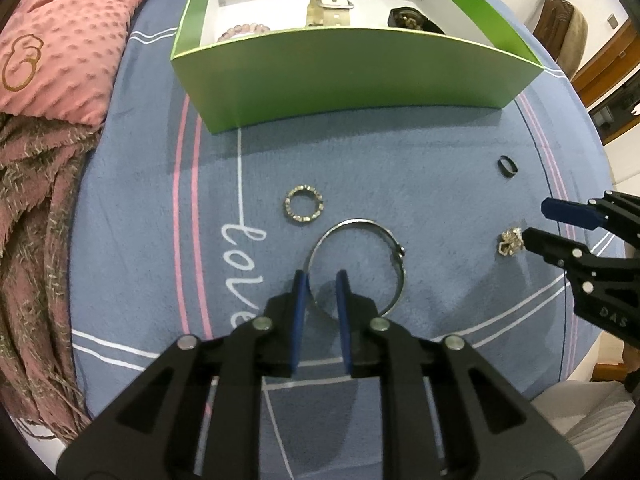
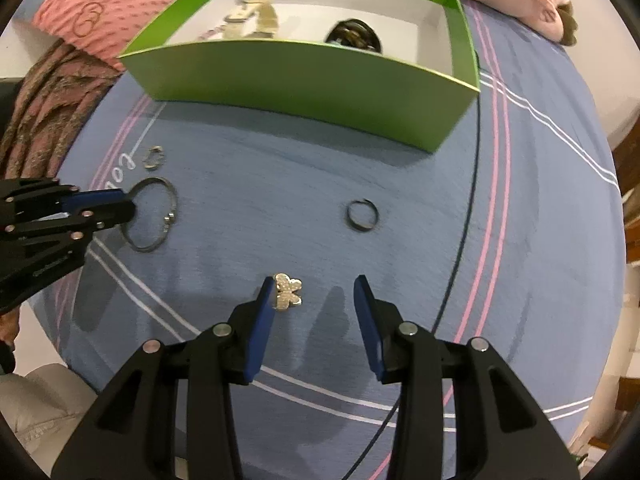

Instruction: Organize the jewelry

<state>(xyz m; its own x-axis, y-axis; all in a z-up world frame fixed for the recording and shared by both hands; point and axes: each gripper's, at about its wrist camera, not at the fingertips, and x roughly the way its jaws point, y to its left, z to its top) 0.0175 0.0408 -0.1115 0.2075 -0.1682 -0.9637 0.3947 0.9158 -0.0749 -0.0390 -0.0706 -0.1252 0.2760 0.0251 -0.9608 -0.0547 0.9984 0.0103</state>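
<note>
The left gripper (image 1: 322,278) sits low over a blue bedspread (image 1: 360,168), its blue-padded fingers a small way apart and straddling the near rim of a thin silver bangle (image 1: 396,258) that lies flat on the fabric. The bangle's rim passes between the two pads; whether they touch it cannot be told. Just beyond the bangle lies a small ring set with pale stones (image 1: 304,204), beside the white stitched word "love". Farther right, a plain dark ring (image 1: 508,167) lies by itself.

The right gripper (image 2: 314,286) has its fingers spread wide. A sparkly butterfly-shaped charm (image 2: 287,292) lies on the bedspread right against the inner face of its left finger, with open space to the other finger.

Beyond all the pieces stands an open green box (image 1: 360,68) with a white interior, already holding a pink bead bracelet (image 1: 244,31), a pale watch strap (image 1: 328,10) and a dark item (image 1: 412,20). A pink dotted pillow (image 1: 68,40) lies to the left.
</note>
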